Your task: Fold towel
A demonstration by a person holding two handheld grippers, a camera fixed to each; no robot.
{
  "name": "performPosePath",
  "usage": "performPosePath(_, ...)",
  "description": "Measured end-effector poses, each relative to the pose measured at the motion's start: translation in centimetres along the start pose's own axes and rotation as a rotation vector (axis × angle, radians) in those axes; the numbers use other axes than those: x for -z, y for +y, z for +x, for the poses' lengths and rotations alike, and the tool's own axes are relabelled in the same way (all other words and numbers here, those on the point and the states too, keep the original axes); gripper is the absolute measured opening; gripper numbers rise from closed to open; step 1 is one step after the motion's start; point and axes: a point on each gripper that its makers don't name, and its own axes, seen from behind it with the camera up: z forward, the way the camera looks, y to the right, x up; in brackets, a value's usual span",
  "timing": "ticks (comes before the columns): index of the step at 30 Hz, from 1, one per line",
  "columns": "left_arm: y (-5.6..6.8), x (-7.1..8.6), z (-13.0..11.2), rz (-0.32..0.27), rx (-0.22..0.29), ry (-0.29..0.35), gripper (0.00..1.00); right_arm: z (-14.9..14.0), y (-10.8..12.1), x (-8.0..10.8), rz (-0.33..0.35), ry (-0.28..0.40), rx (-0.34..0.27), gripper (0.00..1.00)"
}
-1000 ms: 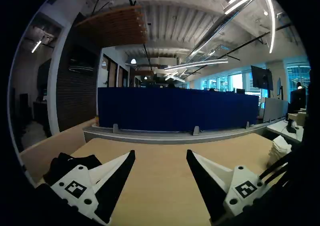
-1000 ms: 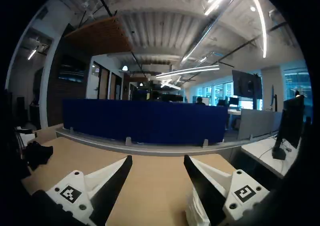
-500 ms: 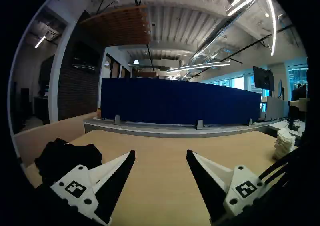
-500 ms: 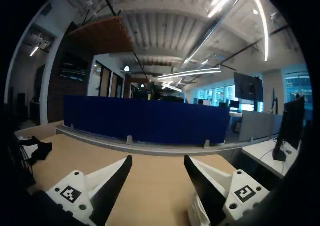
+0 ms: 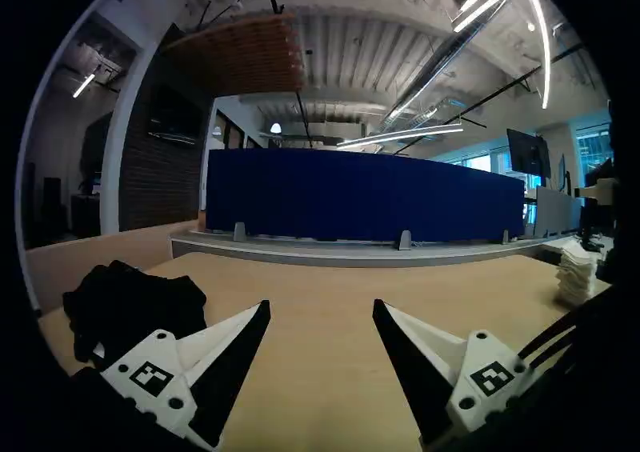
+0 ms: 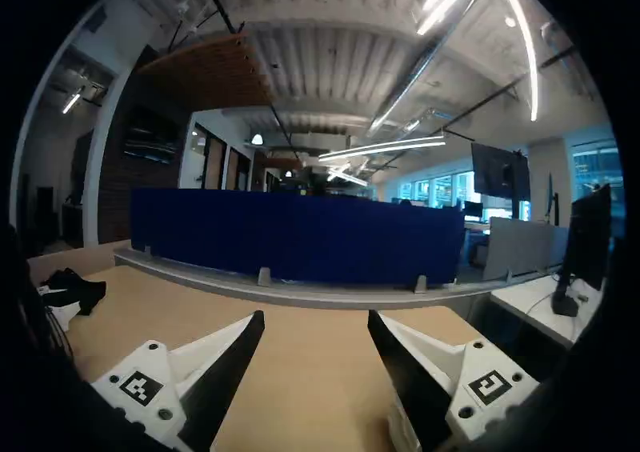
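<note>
In the left gripper view, the left gripper (image 5: pixel 320 303) was released at the bottom of the frame, its fingers wide apart over the wooden table (image 5: pixel 320 372) and grasping nothing. The right gripper (image 6: pixel 314 314), in the right gripper view, was released and empty too. A black crumpled cloth (image 5: pixel 132 308) lay at the lower left, just behind the left finger. A stack of white folded towels (image 5: pixel 578 272) sat at the right edge. Farther back ran a blue partition (image 5: pixel 360 196).

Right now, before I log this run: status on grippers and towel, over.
Left gripper open, empty. Right gripper open, empty. Crumpled black cloth on light wooden table, unfolded, untouched. Folded white stack at table's edge, not in the way.
</note>
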Motion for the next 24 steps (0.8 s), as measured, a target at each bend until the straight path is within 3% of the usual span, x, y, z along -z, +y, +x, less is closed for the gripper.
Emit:
performPosePath(8, -0.44, 0.06, -0.57, 0.010, 0.002, 0.013, 0.95, -0.25, 0.10, -0.20, -0.002, 0.006, 0.014, 1.00)
performPosePath(20, 0.47, 0.72, -0.95, 0.008, -0.059, 0.025, 0.95, -0.79, 0.46, -0.52, 0.000, 0.007, 0.011, 1.00)
performPosePath(24, 0.22, 0.71, -0.94, 0.018, -0.059, 0.026, 0.95, -0.77, 0.74, -0.49, -0.001, 0.007, 0.009, 1.00)
